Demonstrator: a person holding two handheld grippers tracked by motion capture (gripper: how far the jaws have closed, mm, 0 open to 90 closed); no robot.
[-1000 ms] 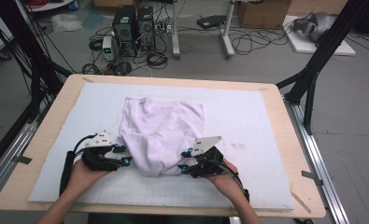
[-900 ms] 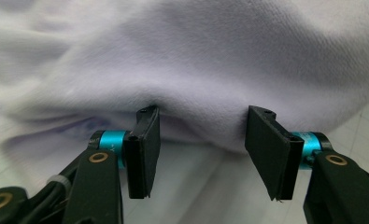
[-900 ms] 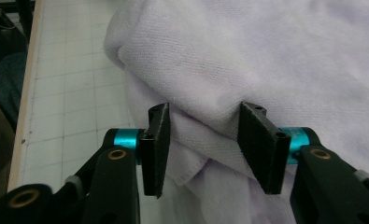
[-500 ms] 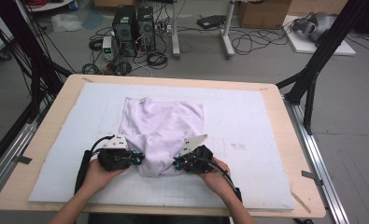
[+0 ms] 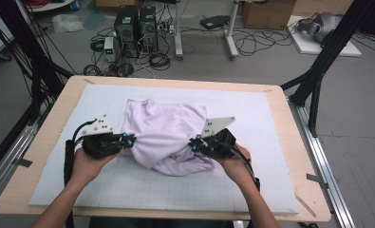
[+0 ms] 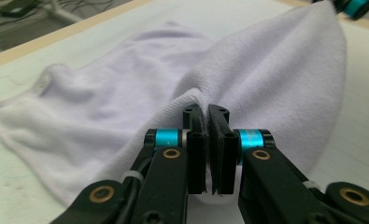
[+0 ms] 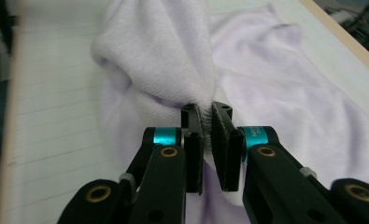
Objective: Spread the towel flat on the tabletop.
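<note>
i have the left gripper [image 5: 128, 140] clamped on the near left edge of the pale lilac towel [image 5: 168, 128], and in the left gripper view the two black jaws sit pressed together with a fold of cloth pinched between their tips [image 6: 205, 114]. the right gripper [image 5: 194, 144] is clenched the same way on the near right edge; in the right gripper view a thin bunch of towel [image 7: 173, 70] is caught between the pads. both sets of jaws have just been closing, with the cloth between them. the towel lies near the middle of the white mat [image 5: 270, 123] on the wooden table [image 5: 299, 142], its far part resting flat and rumpled while the near part is lifted off the mat and sags in a curve between my two grippers. a hand [image 5: 88, 164] holds each gripper from the near side.
</note>
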